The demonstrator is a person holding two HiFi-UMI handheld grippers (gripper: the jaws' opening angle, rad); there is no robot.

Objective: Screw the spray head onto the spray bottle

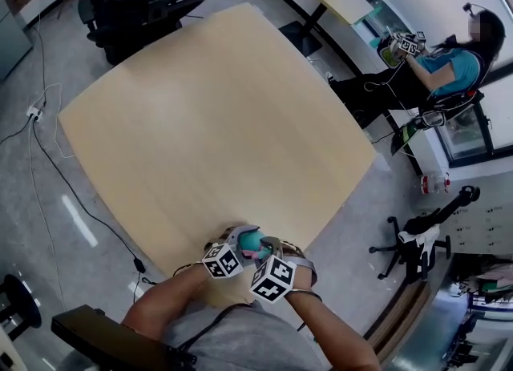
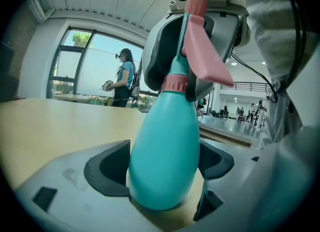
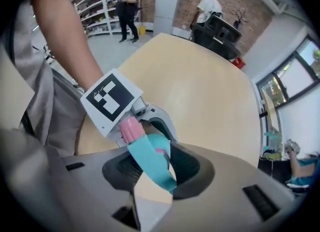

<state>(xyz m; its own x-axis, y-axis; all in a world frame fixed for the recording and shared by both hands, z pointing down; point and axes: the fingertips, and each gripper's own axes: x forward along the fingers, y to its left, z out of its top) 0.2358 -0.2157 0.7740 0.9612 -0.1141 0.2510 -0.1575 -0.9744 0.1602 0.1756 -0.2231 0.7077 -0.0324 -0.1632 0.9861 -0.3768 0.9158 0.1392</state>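
Observation:
A teal spray bottle (image 2: 162,146) stands upright between the jaws of my left gripper (image 2: 165,176), whose dark pads press on its belly. Its spray head (image 2: 202,50), with a pink trigger and a pink collar (image 2: 175,83), sits on the bottle's neck. My right gripper (image 3: 155,168) is closed around the teal spray head (image 3: 150,161), whose pink nozzle (image 3: 131,130) points toward the left gripper's marker cube (image 3: 111,98). In the head view both grippers (image 1: 255,245) meet over the bottle (image 1: 251,240) at the near edge of the wooden table (image 1: 208,121).
Black office chairs (image 1: 136,5) stand beyond the table's far left corner. A seated person (image 1: 449,65) holding grippers is at the far right, with another chair (image 1: 417,241) on the right floor. A cable (image 1: 72,193) runs along the floor on the left.

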